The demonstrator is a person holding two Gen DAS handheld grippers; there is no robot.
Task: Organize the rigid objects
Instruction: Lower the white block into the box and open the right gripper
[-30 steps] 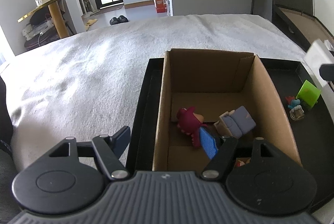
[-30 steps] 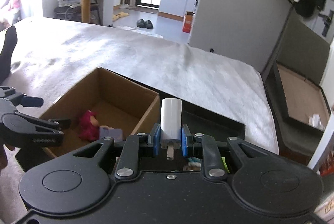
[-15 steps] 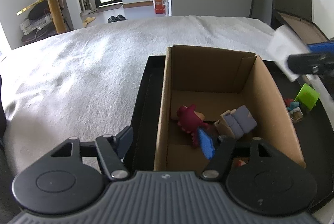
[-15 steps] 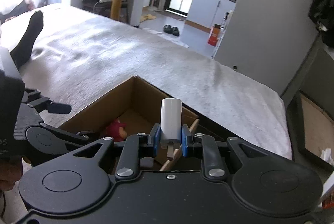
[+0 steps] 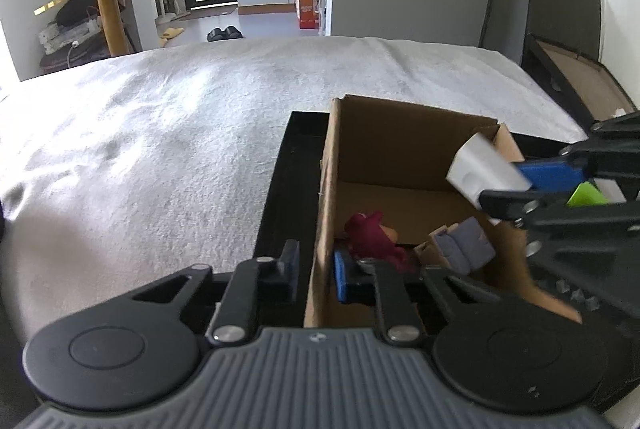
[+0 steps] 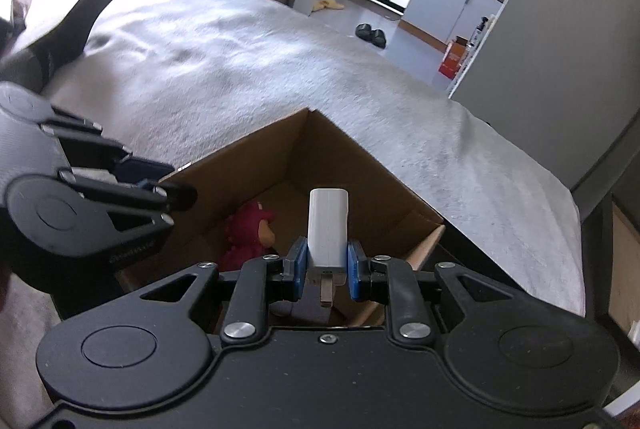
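**White charger carried over the box**

Moved in from the side since a second ago, the right gripper (image 6: 328, 271) now hangs above the open cardboard box (image 6: 360, 165), its jaws pinching a white charger (image 6: 328, 223) between blue pads (image 6: 299, 271). The charger stands upright between the jaws, its metal prong pointing back toward the camera. In the left wrist view the same charger (image 5: 486, 171) shows over the far right corner of the box (image 5: 400, 141), above the rim and not yet inside.

The left gripper (image 5: 314, 273) has closed in too: its jaws straddle the near left wall of the box, one finger outside and the blue-padded one inside, pressed close to the cardboard. Whether they truly clamp the wall I cannot tell.

Ahead of the left jaws, on the box floor, lie a dark red figure (image 5: 370, 235) and a grey-purple block toy (image 5: 464, 247). The box sits in a black tray (image 5: 280, 189) on the white-covered bed (image 5: 160, 149). A green piece (image 5: 586, 195) shows beyond the right jaws.
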